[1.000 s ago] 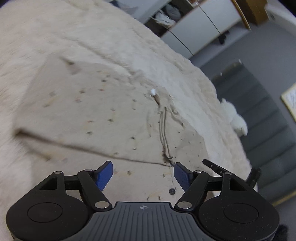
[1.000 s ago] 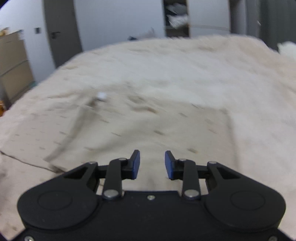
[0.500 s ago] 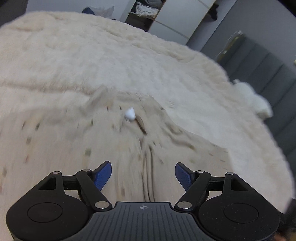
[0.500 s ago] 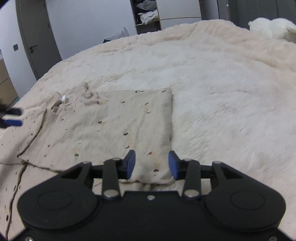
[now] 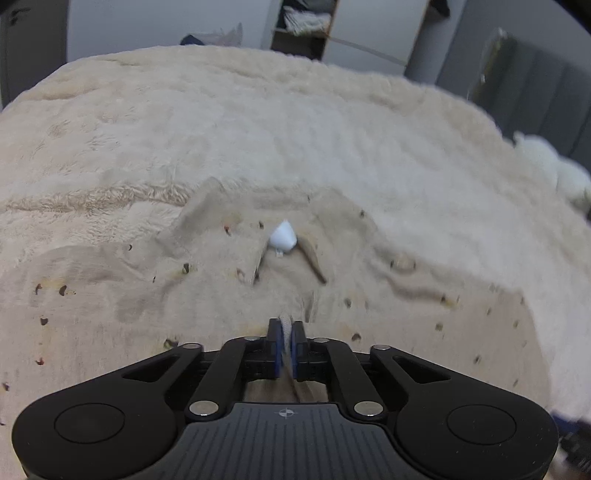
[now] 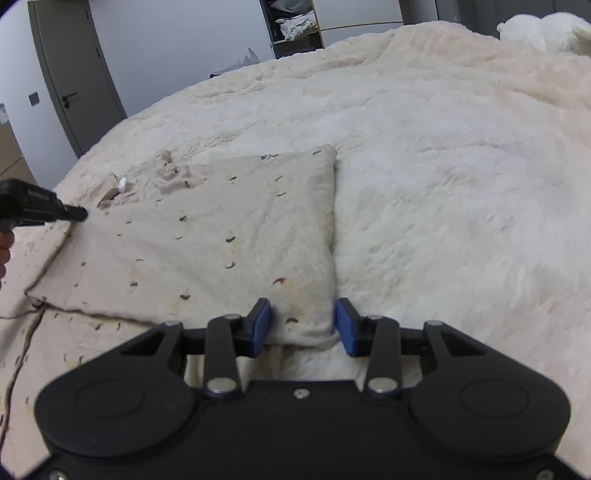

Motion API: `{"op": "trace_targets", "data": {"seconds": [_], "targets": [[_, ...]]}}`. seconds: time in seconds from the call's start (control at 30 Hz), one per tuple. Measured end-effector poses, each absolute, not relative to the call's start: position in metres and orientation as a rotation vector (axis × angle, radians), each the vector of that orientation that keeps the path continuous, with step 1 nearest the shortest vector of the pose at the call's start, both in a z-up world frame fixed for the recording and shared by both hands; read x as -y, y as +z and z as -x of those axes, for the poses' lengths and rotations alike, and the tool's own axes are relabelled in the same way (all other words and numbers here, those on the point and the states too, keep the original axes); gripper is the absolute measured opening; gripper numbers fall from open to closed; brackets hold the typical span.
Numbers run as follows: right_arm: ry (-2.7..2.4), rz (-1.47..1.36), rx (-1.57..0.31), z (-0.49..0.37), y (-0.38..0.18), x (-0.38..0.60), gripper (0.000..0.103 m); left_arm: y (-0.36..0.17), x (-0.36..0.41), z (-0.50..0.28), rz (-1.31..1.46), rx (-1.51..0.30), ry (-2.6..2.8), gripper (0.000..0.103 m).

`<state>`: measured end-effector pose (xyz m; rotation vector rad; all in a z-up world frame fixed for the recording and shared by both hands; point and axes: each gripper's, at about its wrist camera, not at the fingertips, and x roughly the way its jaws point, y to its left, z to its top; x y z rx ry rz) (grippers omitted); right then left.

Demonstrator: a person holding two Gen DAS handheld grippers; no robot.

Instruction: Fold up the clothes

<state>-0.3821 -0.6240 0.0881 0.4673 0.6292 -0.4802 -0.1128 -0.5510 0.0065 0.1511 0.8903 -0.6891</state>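
Cream plush bedding [image 6: 443,155] fills both views, with a grey door and an open wardrobe shelf far behind it and a white soft toy [image 6: 539,29] at the far edge of the bed. On the bed lies the beige speckled garment [image 6: 207,236], partly folded: one panel lies doubled over the rest, with a straight folded edge on the right side and a rumpled neckline showing a small white tag [image 5: 282,236].

Half a second ago both sets of jaws stood open above the cloth. Now the left gripper [image 5: 284,347] has its jaws pinched narrow on a ridge of the fabric just below the neckline, cloth visibly caught between the blue pads. The right gripper [image 6: 302,326] has dropped to the near corner of the folded panel, its jaws wide and straddling that corner without yet clamping it.

By my reading, one side is secured and the other is lined up, so a two-handed lift or fold of this panel looks close.
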Motion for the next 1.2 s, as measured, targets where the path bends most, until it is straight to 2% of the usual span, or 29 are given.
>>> {"op": "trace_targets", "data": {"seconds": [0.03, 0.2, 0.23, 0.37, 0.53, 0.63, 0.83, 1.0, 1.2], "targets": [[-0.487, -0.480, -0.618, 0.386, 0.090, 0.625, 0.038, 0.011, 0.546, 0.116, -0.142, -0.884, -0.698, 0.041], [-0.479, -0.543, -0.549, 0.400, 0.098, 0.628, 0.034, 0.038, 0.518, 0.149, -0.090, -0.847, -0.809, 0.041], [-0.465, -0.532, -0.556, 0.396, 0.096, 0.626, 0.028, 0.042, 0.514, 0.159, -0.106, -0.843, -0.838, 0.041], [-0.483, -0.459, -0.638, 0.383, 0.089, 0.619, 0.020, 0.056, 0.472, 0.185, -0.162, -0.857, -0.801, 0.043], [-0.522, -0.481, -0.727, 0.397, 0.096, 0.624, 0.023, 0.090, 0.374, 0.204, -0.180, -0.870, -0.758, 0.059], [-0.433, -0.626, -0.727, 0.430, 0.106, 0.628, 0.034, 0.102, 0.292, 0.213, -0.140, -0.889, -0.705, 0.063], [-0.277, -0.886, -0.720, 0.512, 0.107, 0.624, 0.035, 0.073, 0.157, 0.254, -0.078, -0.960, -0.571, 0.063], [-0.272, -0.678, -0.785, 0.549, 0.132, 0.568, 0.036, 0.058, 0.112, 0.305, -0.033, -0.943, -0.582, 0.063], [-0.122, -0.308, -0.832, 0.541, 0.157, 0.475, 0.038, 0.048, 0.128, 0.334, -0.080, -0.937, -0.630, 0.063]]}}
